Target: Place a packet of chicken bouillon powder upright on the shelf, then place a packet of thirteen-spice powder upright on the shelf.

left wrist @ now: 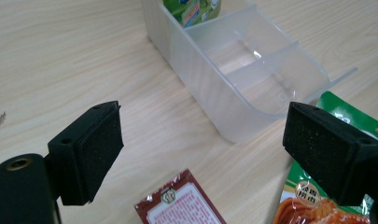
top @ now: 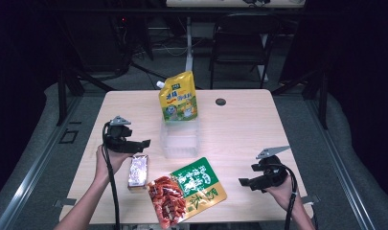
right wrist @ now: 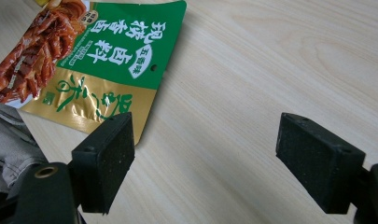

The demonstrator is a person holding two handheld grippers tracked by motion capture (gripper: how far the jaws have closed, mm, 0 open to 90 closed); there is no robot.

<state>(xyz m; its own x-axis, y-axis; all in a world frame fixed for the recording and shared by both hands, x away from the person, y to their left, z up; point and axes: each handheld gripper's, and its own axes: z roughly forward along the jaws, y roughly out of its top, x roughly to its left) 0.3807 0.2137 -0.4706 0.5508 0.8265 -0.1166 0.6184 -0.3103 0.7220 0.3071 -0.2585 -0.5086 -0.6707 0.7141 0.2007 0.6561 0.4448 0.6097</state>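
Observation:
A clear plastic bin (top: 180, 139) sits mid-table, and a yellow spouted pouch (top: 178, 97) stands upright at its far end. A small silvery packet (top: 138, 171) lies near the front left. Beside it lies a flat green, gold and red food packet (top: 188, 190). My left gripper (top: 144, 143) hovers open just left of the bin, above the small packet. In the left gripper view the open left gripper (left wrist: 205, 135) faces the bin (left wrist: 242, 79) with the small packet's dark red end (left wrist: 179, 205) below. My right gripper (top: 244, 182) is open, right of the food packet (right wrist: 107, 56).
A small black round disc (top: 221, 101) lies on the wooden table (top: 244, 129) at the far right. A dark chair (top: 239, 43) stands beyond the far edge. Grey fabric (right wrist: 9, 140) shows off the table's near edge in the right gripper view.

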